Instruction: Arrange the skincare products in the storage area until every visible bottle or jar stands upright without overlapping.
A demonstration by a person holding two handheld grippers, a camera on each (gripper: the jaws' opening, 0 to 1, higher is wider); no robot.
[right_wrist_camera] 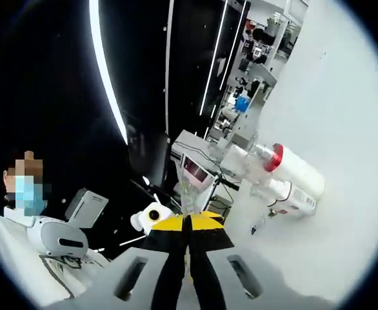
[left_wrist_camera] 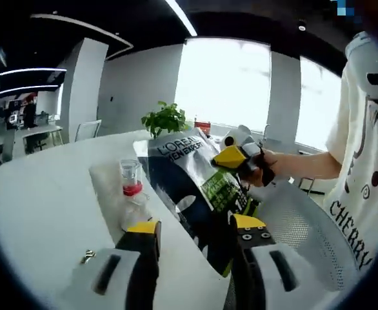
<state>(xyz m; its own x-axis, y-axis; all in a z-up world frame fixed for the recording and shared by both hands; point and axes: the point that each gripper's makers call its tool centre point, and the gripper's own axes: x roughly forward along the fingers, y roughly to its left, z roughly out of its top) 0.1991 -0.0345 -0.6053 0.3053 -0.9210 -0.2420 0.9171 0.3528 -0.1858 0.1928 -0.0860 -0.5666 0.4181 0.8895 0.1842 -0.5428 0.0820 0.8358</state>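
In the left gripper view, the left gripper (left_wrist_camera: 195,227) rises from the bottom with its two yellow-tipped fingers (left_wrist_camera: 144,227) spread wide apart, nothing between them. Just beyond the tips stands a dark L'Oreal Men Expert bag (left_wrist_camera: 188,173), upright and leaning a little, on the white table (left_wrist_camera: 40,206). The right gripper (left_wrist_camera: 233,157) comes in from the right, held by a person's hand (left_wrist_camera: 266,169), and its yellow tip sits at the bag's upper edge; whether it pinches the bag there or merely touches it is hard to say from this angle. Beside the bag, on a clear plastic sheet (left_wrist_camera: 111,187), stands a small clear bottle with a red band (left_wrist_camera: 131,179), upright. A small metallic item (left_wrist_camera: 88,257) lies on the table near the left finger. A green plant (left_wrist_camera: 165,119) stands behind the bag.

In the right gripper view, the right gripper (right_wrist_camera: 189,223) shows its two yellow-tipped fingers (right_wrist_camera: 166,224) pressed close together, with only a thin dark seam between; a thin edge may be caught there, but it cannot be made out. On the white table (right_wrist_camera: 344,194) lie a white bottle with a red collar (right_wrist_camera: 289,169), on its side, and a smaller white tube (right_wrist_camera: 291,196) just beside it.
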